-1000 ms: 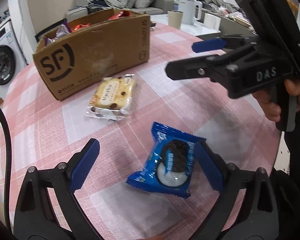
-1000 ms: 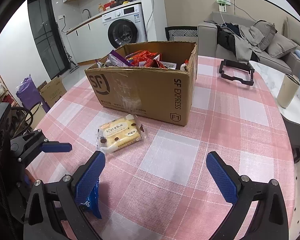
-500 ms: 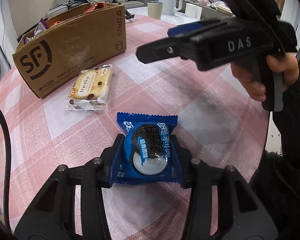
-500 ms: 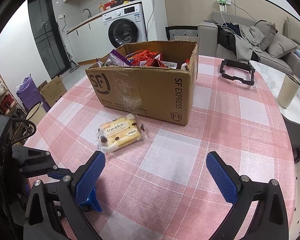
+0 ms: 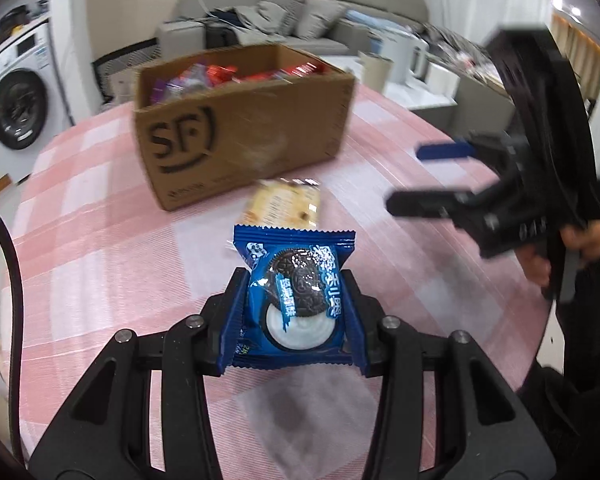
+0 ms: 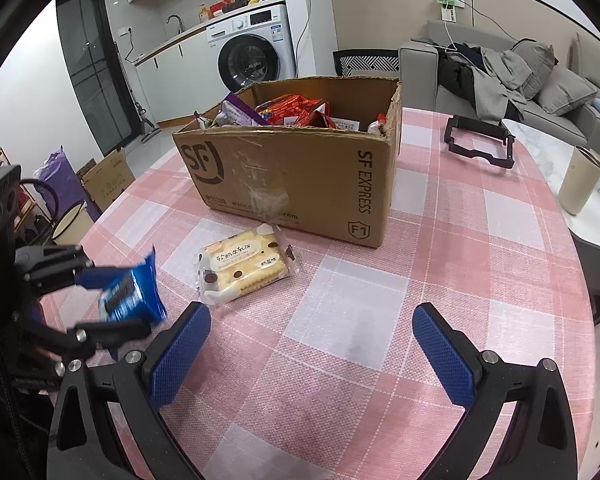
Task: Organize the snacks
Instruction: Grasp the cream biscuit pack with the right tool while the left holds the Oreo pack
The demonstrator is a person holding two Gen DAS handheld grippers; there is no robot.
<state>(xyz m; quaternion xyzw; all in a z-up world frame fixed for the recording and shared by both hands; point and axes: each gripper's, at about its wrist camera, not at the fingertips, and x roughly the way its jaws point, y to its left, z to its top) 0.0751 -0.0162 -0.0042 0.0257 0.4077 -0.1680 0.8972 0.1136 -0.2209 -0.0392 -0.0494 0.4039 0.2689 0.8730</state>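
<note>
My left gripper [image 5: 294, 316] is shut on a blue Oreo packet [image 5: 296, 296] and holds it above the pink checked table; the packet also shows in the right wrist view [image 6: 130, 292]. A yellow biscuit packet [image 6: 242, 270] lies flat on the table in front of the SF cardboard box [image 6: 296, 188], which holds several snack packets. In the left wrist view the biscuit packet [image 5: 284, 204] lies just beyond the Oreo packet, with the box [image 5: 240, 136] behind it. My right gripper [image 6: 310, 354] is open and empty, low over the table's near side.
A black frame [image 6: 480, 146] lies on the table at the far right. A cream cup [image 6: 582, 186] stands on a white side table to the right. A washing machine [image 6: 256, 54] and sofa [image 6: 512, 80] stand behind. The table edge curves away on the right.
My left gripper closed on the Oreo packet and lifted it off the table toward the box. The right gripper stayed open and almost still.
</note>
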